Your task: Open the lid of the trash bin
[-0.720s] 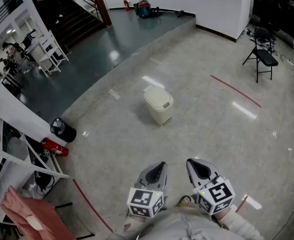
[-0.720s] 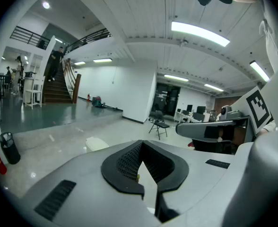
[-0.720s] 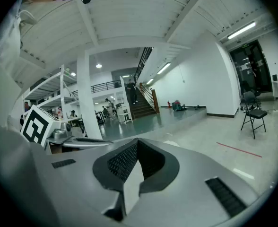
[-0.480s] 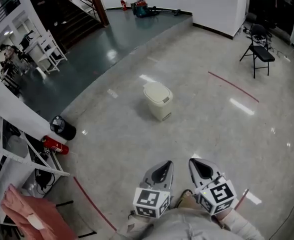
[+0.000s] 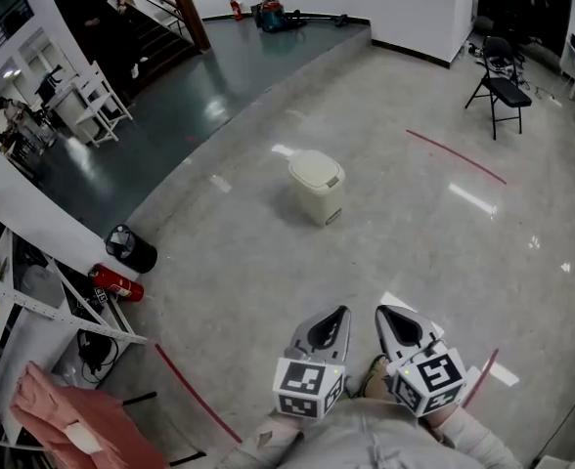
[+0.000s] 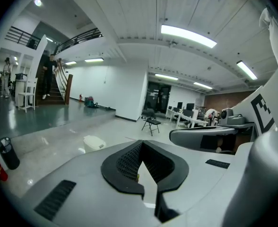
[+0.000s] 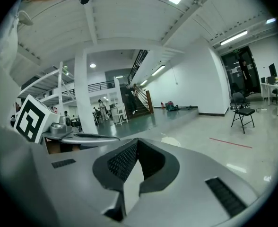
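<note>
- Out on the pale polished floor, upright and alone: the cream trash bin, with its lid down flat on top.
- Well apart from the trash bin, on its near side and close to the person's body: the left gripper and the right gripper, side by side, both pointed roughly toward the bin and touching neither it nor each other.
- In the left gripper view: black ribbed pads of the left gripper drawn together into a narrow V. Only a thin sliver of floor between them, nothing held.
- In that same view: the trash bin small and far beyond the tips, a little to their left.
- In the right gripper view: much the same on the right gripper, with pads brought together, a slim wedge of light between, nothing gripped.
- Behind each pair of jaws, on the side away from the trash bin: a marker cube, the left one and the right one.
- Far beyond the trash bin to its right: a black folding chair.
- Between that chair and the bin: a red line on the floor.
- Left of the trash bin, well apart from it and by the white wall: a black cylinder, with a red fire extinguisher lying just beside it.
- Beyond the trash bin to its left: a raised dark floor and a staircase.
</note>
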The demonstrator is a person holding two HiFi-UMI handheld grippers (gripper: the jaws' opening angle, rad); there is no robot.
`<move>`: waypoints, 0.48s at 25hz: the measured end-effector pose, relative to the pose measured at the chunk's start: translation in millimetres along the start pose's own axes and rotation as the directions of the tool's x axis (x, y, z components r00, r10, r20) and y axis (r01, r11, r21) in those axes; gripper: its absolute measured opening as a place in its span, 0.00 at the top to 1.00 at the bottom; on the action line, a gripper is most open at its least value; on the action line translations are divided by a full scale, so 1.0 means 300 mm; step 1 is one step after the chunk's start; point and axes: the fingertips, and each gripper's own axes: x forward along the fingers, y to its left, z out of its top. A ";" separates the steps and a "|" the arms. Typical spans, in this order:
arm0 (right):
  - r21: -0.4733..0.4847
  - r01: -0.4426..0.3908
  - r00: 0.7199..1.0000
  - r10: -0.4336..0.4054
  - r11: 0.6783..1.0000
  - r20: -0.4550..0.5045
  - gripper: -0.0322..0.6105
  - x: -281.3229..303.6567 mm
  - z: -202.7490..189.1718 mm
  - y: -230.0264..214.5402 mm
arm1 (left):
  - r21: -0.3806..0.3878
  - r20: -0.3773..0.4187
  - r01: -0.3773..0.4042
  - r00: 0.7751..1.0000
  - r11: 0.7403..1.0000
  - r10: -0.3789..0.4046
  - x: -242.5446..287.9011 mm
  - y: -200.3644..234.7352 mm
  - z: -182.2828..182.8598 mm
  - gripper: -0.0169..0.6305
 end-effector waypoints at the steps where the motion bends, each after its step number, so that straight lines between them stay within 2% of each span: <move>1: 0.001 0.008 1.000 -0.008 1.000 0.001 0.95 0.000 -0.005 0.017 | 0.000 -0.001 0.002 1.000 1.000 -0.002 -0.017 0.009 -0.004 0.97; 6: -0.001 0.012 1.000 -0.012 1.000 -0.009 0.95 0.020 -0.025 0.108 | -0.012 -0.015 -0.009 1.000 1.000 0.009 -0.087 0.078 -0.030 0.97; 12: -0.024 -0.007 0.999 0.006 1.000 -0.031 0.95 0.061 -0.033 0.162 | -0.065 -0.021 -0.020 1.000 0.998 0.018 -0.097 0.149 -0.046 0.97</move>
